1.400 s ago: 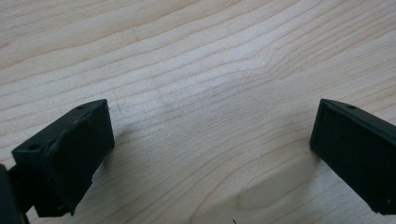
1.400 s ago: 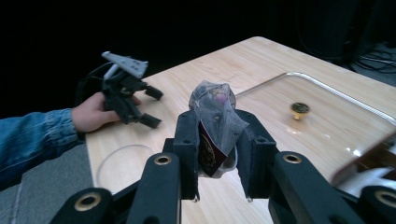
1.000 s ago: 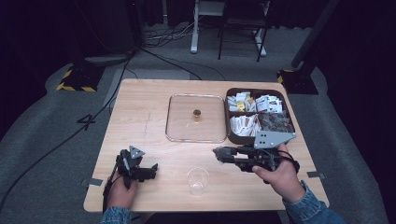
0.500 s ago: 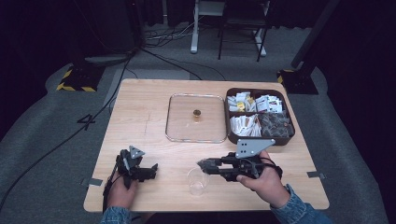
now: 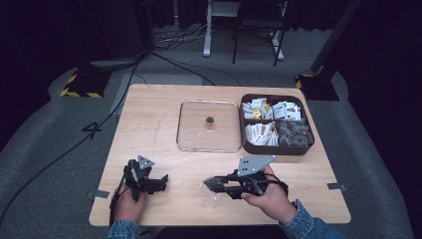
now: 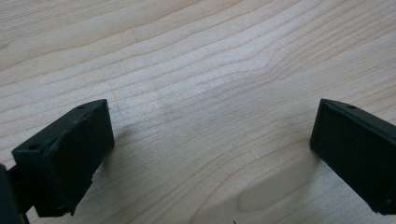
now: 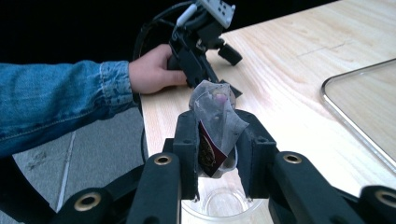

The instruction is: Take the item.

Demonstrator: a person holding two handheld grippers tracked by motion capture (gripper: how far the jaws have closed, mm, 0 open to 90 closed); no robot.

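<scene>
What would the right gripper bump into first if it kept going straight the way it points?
Probably the left gripper and the hand holding it, straight across the table. The clear cup sits just below the right gripper, under that line.

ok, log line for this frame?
right hand-held gripper: shut on tea bag, above clear cup | left hand-held gripper: open, on table | glass lid: beside box

Digit 4 on grey floor (image 5: 92, 130)
</scene>
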